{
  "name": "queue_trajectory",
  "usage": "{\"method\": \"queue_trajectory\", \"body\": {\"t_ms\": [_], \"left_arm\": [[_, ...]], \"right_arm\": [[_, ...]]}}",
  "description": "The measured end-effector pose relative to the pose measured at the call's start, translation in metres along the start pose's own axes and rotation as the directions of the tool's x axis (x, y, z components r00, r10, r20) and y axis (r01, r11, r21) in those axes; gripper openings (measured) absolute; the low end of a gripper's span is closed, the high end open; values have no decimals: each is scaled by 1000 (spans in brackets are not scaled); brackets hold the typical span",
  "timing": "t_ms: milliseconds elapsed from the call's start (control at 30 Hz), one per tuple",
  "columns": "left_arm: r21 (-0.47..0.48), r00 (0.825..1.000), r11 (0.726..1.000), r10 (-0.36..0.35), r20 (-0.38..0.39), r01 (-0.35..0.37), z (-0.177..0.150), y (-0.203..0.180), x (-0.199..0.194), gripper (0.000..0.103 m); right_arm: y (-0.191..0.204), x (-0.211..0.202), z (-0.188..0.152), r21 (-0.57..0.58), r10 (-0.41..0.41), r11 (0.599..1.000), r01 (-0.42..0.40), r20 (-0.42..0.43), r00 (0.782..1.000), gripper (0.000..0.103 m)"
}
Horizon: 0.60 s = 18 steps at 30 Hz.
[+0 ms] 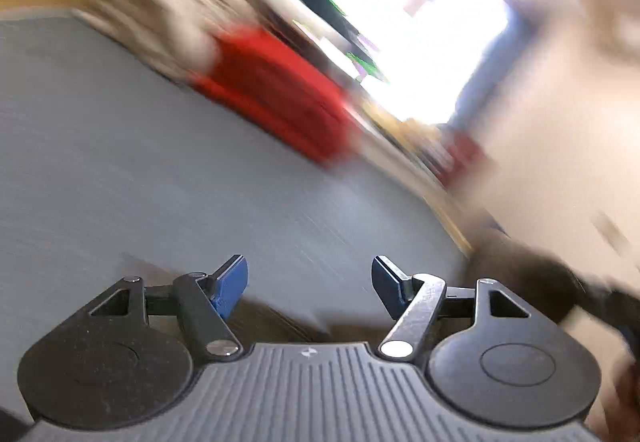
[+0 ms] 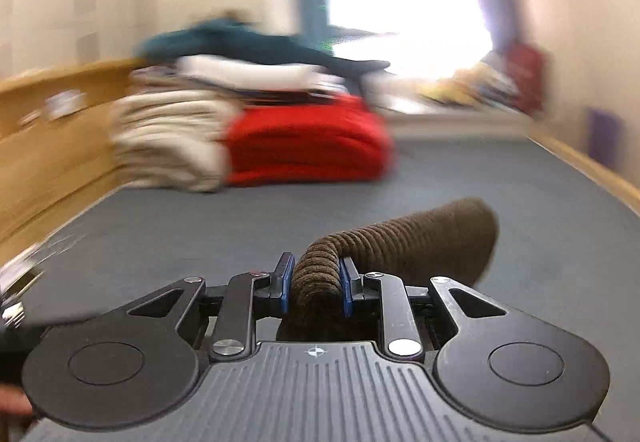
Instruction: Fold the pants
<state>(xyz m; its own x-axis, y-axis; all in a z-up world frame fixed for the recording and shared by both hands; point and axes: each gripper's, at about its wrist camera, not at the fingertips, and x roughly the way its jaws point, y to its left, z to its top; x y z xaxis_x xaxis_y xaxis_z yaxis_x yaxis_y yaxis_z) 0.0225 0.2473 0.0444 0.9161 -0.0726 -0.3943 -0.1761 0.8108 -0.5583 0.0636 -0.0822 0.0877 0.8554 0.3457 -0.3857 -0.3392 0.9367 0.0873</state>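
Right gripper (image 2: 314, 286) pinches a bunched fold of brown corduroy pants (image 2: 404, 242); left gripper (image 1: 310, 286) spread, holding nothing; red folded stack (image 2: 308, 146) beyond the pants.

No legible text, numbers or brand names appear in either view. The only mark is a small white emblem, a circle crossed by lines, on the ribbed grey housing of the left gripper (image 1: 310, 284) and the right gripper (image 2: 316, 288), centred near its front edge. Background surfaces are motion-blurred; any lettering there cannot be read.
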Motion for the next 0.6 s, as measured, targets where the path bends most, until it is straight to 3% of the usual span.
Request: {"method": "queue_trajectory", "body": {"t_ms": [67, 167, 233, 267, 300, 333, 400, 500, 600], "left_arm": [[-112, 985, 984, 148, 92, -137, 13, 34, -23, 74], [-262, 937, 925, 319, 141, -276, 14, 71, -48, 74], [-320, 937, 908, 325, 128, -271, 17, 85, -54, 74], [-325, 939, 907, 321, 124, -267, 17, 88, -55, 74], [-314, 942, 912, 313, 120, -263, 17, 87, -54, 74], [-302, 947, 918, 302, 111, -257, 15, 83, -47, 74], [-286, 962, 931, 260, 81, -228, 16, 83, -41, 76], [-260, 977, 947, 209, 46, -190, 10, 79, -29, 76], [-224, 986, 960, 167, -18, -167, -4, 72, -5, 76]], "right_arm": [[54, 18, 1, -85, 90, 992, -90, -6, 996, 25], [125, 57, -19, -173, 207, 959, -225, -118, 971, 26], [163, 92, -48, -173, 283, 923, -343, -300, 911, 29], [179, 108, -66, -164, 313, 899, -407, -409, 857, 29], [189, 115, -78, -157, 316, 886, -436, -483, 816, 28], [196, 119, -89, -165, 283, 889, -427, -535, 796, 28], [193, 110, -90, -150, 261, 908, -392, -530, 807, 30], [162, 83, -66, -25, 340, 917, -399, -474, 812, 35], [126, 52, -43, 22, 338, 933, -358, -391, 856, 42]]}}
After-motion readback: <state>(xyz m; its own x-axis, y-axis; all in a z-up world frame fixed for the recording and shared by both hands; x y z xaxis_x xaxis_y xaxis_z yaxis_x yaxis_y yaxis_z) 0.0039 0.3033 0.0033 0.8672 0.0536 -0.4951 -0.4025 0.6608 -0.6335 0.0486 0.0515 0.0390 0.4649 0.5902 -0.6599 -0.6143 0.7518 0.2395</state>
